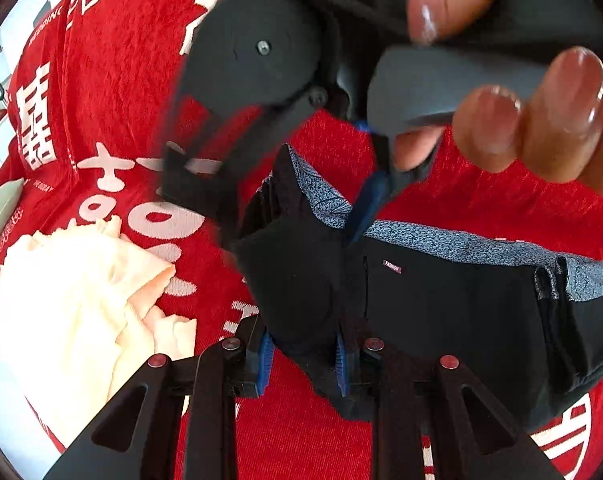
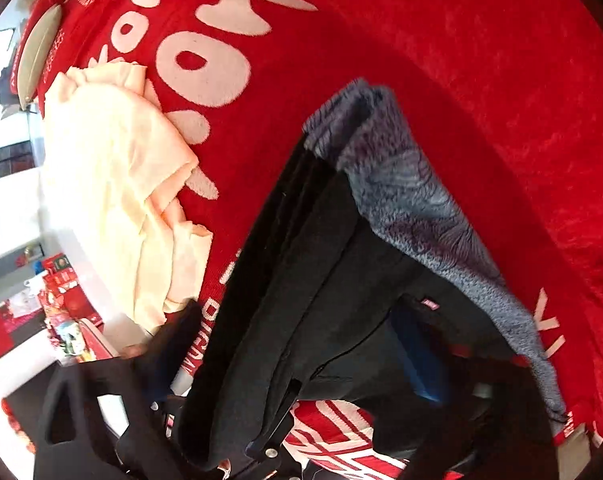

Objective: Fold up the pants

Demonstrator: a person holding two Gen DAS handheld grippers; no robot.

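- The left gripper (image 1: pixel 301 360) has its blue-padded jaws closed to a narrow gap on a fold of the black pants (image 1: pixel 441 312), clamping the cloth at its near edge
- The right gripper (image 1: pixel 297 196) appears in the left wrist view above the pants, blurred, jaws partly apart; one blue finger tip meets the patterned grey lining at the waistband, and whether the pads press on cloth cannot be told
- A hand (image 1: pixel 521 120) wraps that gripper's grey handle, fingers curled at the upper right
- The pants lie doubled over on the red blanket (image 1: pixel 121 80), grey lining turned out along the top edge, a small label showing on the black face
- In the right wrist view the pants (image 2: pixel 293 280) run diagonally, lining (image 2: pixel 401 200) at the far side
- A crumpled cream cloth (image 1: pixel 73 300) sits on the blanket left of the pants, apart from them
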